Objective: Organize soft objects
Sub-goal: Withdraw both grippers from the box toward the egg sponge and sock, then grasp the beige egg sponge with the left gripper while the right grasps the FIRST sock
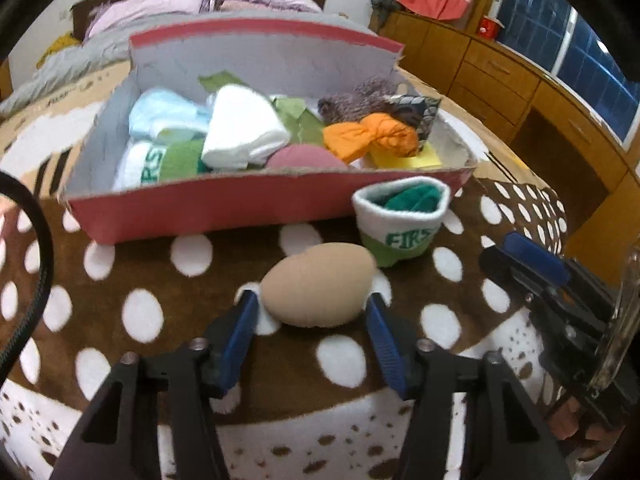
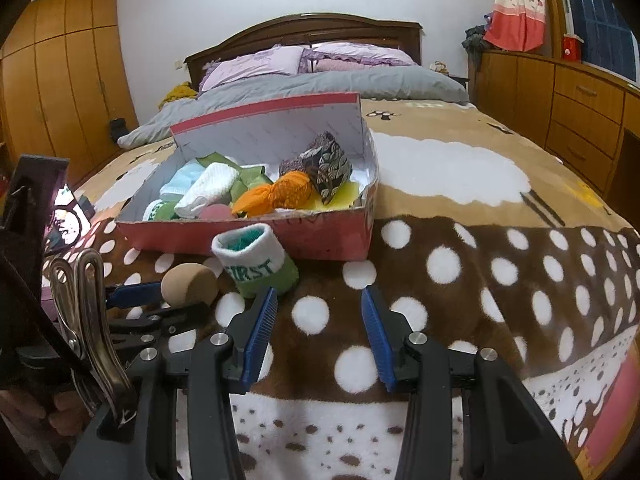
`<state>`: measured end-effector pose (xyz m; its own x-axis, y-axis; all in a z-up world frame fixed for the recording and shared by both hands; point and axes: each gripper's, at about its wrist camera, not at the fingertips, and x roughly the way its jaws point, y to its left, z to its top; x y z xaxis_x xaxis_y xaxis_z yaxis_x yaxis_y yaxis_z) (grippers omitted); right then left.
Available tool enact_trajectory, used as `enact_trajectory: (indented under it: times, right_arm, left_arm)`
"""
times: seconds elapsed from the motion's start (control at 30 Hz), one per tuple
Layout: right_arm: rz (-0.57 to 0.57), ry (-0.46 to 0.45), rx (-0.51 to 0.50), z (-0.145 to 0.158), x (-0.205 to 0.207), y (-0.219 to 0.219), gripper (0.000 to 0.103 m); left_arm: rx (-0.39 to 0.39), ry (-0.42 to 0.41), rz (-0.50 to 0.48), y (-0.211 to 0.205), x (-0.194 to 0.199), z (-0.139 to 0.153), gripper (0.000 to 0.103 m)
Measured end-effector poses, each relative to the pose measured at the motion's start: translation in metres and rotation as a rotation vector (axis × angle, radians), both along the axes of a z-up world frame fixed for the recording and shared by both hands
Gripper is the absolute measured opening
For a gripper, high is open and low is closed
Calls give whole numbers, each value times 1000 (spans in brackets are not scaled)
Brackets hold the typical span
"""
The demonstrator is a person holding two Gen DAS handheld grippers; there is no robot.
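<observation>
Left hand-held gripper (image 1: 312, 300) tilted down, straddling beige ball (image 1: 318, 283)

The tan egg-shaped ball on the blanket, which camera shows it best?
The left wrist view: the tan ball sits whole and central, between the left gripper jaws. In the right wrist view the ball is small at the left side, its lower part hidden behind the left gripper.
</observation>
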<state>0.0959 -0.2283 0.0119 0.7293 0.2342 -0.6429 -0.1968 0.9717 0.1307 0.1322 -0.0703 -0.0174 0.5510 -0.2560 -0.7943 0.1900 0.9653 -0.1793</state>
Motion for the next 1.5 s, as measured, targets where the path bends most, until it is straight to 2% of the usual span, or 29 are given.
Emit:
enact_trajectory:
  times: [0.17, 0.4, 0.57, 0.73, 0.87, 1.07, 1.1, 1.27, 1.5]
  right_arm:
    - [8, 19, 13, -5, 5, 0, 45]
    - [28, 52, 38, -8, 13, 1, 45]
    - [91, 92, 73, -11, 22, 10, 45]
    - [128, 107, -3, -17, 31, 33, 49]
    - [117, 83, -72, -15, 38, 47, 49]
    - [103, 85, -108, -20, 48, 61, 49]
    - [103, 85, -106, -20, 48, 62, 48]
    - [98, 83, -76, -20, 43, 60, 31]
    - [98, 57, -25, -10, 25, 56, 27]
  left_arm:
    - [-40, 0, 11, 9, -1, -1, 44]
    - [-53, -3, 40, 24, -7, 4, 43]
    - [-47, -18, 66, 32, -9, 8, 43]
    - [-53, -15, 83, 38, -11, 8, 43]
    - [-45, -27, 96, 42, -12, 12, 43]
    - [-47, -45, 110, 47, -14, 17, 43]
    - [-46, -47, 112, 48, -14, 17, 43]
    - [-51, -46, 115, 50, -15, 18, 43]
    - [-42, -66, 120, 51, -19, 23, 43]
